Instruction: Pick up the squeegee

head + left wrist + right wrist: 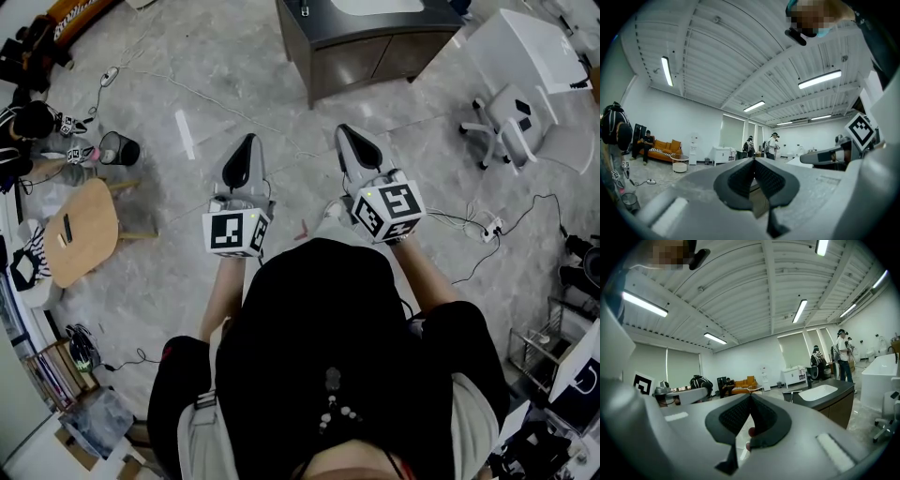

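Note:
No squeegee shows in any view. In the head view a person in black holds both grippers out level over the grey floor. The left gripper (246, 142) has its jaws closed together with nothing between them, and its dark pads (740, 180) meet at the tip (753, 160). The right gripper (345, 131) is likewise shut and empty, its pads touching at the tip (750, 396). Each gripper view catches the other gripper beside it: the right one (825, 157) and the left one (679, 394).
A dark sink cabinet (375, 47) stands ahead, its white basin (820, 392) to the right. A white swivel chair (506, 122) and a power strip (489, 228) with cables lie right. A wooden stool (84, 230) and black bin (119, 148) are left. People stand far off.

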Demonstrator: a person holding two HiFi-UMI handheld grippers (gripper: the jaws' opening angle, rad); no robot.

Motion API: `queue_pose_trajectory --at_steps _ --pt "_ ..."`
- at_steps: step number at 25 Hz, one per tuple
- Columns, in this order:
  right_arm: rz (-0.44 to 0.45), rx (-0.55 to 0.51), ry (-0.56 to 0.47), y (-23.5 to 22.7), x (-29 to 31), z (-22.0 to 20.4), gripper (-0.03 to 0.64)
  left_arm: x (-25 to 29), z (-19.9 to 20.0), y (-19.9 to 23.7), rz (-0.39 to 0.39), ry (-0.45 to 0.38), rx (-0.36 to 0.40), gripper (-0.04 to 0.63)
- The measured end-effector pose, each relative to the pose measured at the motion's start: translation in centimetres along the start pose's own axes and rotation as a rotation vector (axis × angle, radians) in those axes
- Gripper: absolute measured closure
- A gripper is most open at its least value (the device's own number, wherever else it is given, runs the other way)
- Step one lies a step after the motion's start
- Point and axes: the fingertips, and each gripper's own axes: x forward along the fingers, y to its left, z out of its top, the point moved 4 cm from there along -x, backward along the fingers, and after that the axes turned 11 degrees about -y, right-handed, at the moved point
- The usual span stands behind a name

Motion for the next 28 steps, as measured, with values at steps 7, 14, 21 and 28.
queue_pose_trajectory --at_steps 7,14,21,28 --pt "0.052 0.014 -0.001 -3.9 2.3 1.0 0.615 4.1 -0.7 -1.0 0.048 0.001 0.029 0.594" --pt "0.085 0.026 0.004 -8.0 3.8 1.6 0.615 7.6 -1.8 -2.8 0.082 -0.005 0.037 0.594" --pt "0.095 0.033 0.000 -9.8 4.4 1.9 0.615 9.8 -1.9 -3.3 0.096 -0.016 0.043 0.594" --pt "0.082 0.027 0.004 -11.9 4.3 1.9 0.615 11.5 -2.6 -4.0 0.090 -0.021 0.042 0.594"
